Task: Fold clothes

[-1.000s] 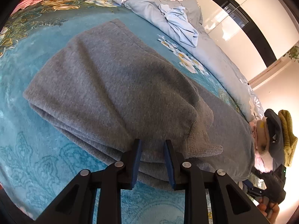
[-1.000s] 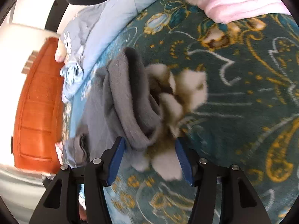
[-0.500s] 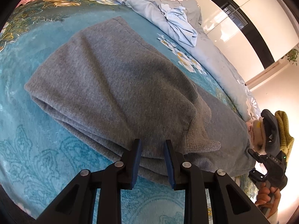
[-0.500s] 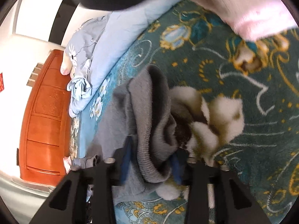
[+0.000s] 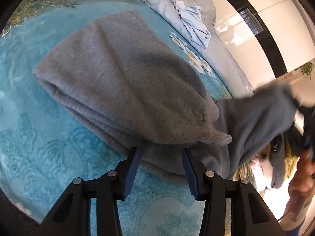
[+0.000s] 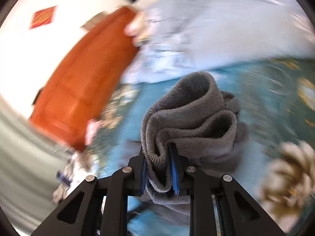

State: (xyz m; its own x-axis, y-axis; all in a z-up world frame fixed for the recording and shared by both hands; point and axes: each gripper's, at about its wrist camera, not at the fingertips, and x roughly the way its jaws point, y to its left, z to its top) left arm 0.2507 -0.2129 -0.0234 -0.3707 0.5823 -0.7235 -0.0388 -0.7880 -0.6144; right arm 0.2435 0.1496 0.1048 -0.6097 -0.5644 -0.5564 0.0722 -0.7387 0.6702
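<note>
A grey fleece garment (image 5: pixel 126 82) lies folded over on the teal patterned bedspread (image 5: pixel 39 157). My left gripper (image 5: pixel 160 157) is open, its blue-padded fingers just at the garment's near edge, holding nothing. My right gripper (image 6: pixel 159 169) is shut on the garment's ribbed hem (image 6: pixel 189 118) and holds it bunched above the bed. In the left wrist view that lifted end (image 5: pixel 261 122) rises at the right, with the right gripper blurred behind it.
A light blue floral duvet (image 5: pixel 189 19) with a crumpled blue cloth lies along the far side of the bed. An orange wooden headboard (image 6: pixel 82 90) stands at the left in the right wrist view. A pile of other clothes (image 5: pixel 289 157) sits at the right.
My right gripper closed on the garment's hem and lifted it, swinging fast. My left gripper opened wider at the garment's near edge.
</note>
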